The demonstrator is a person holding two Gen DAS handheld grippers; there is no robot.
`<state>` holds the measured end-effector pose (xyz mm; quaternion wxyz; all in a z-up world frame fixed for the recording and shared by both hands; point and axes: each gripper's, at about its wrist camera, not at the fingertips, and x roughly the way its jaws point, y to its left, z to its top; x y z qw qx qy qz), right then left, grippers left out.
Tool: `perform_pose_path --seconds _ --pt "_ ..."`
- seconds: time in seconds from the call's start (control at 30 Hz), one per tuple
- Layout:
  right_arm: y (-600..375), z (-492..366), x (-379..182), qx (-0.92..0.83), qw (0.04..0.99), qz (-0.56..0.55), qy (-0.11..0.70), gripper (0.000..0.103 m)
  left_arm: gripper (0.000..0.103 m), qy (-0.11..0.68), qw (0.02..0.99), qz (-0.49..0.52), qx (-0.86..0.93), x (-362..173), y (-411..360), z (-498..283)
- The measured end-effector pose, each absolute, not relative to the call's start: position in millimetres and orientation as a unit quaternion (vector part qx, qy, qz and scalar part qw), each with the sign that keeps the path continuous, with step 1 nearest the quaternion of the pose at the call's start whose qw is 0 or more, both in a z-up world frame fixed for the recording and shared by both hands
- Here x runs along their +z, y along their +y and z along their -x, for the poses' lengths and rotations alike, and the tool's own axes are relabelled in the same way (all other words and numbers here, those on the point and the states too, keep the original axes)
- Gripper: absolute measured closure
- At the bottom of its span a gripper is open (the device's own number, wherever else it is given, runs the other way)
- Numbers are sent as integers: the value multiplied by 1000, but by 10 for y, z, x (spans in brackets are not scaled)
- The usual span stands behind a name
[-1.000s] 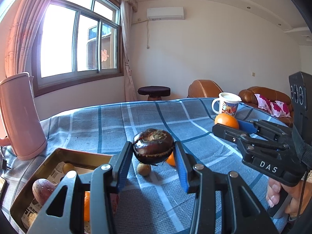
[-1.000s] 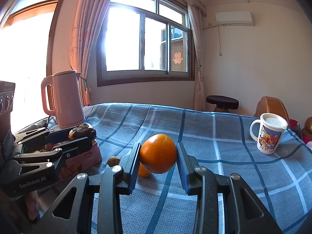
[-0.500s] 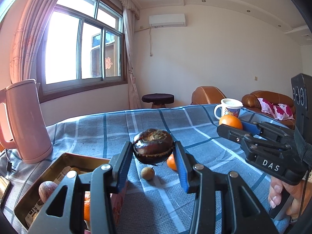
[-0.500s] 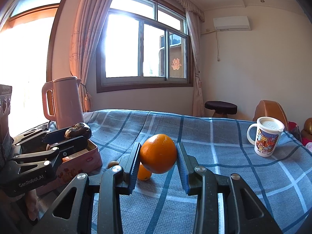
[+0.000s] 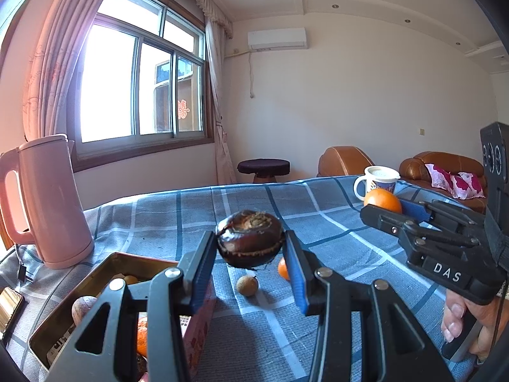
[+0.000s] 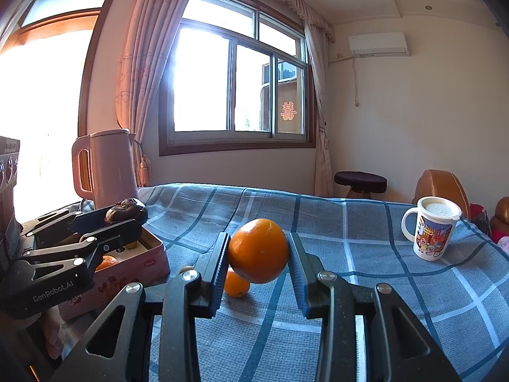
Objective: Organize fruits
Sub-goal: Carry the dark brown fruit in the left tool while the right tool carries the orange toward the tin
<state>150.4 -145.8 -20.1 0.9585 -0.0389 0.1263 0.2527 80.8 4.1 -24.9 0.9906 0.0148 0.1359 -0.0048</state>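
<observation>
left claw [image 5: 249,256]: we clamp the dark fruit [image 5: 250,238]
right claw [image 6: 258,256]: we clamp the orange [image 6: 258,250]
done: some fruit in tin [image 5: 95,270]
left: both held, plus small orange [image 6: 236,284] and longan [image 5: 247,285] on cloth [image 5: 197,216]

Blue plaid cloth [image 6: 366,229]; pink kettle [image 5: 47,203]; orange fruit [image 6: 258,250].

Black left gripper [image 5: 249,265] with blue-padded jaws, silver screws.

A rectangular metal tin [image 5: 105,273] sat on the checked tablecloth [image 5: 178,222], a tall plastic kettle [image 5: 47,200] behind it. Right of the tin lay a small round longan [image 5: 247,285] and a small orange [image 6: 236,284]; a lidded ceramic mug [image 6: 431,227] stood well apart, far right.
</observation>
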Motion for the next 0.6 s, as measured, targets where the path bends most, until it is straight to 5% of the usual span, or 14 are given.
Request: perform_pose_path --seconds 0.6 --pt "-1350 -1493 -214 268 953 43 137 65 58 142 990 -9 3 -240 91 -758"
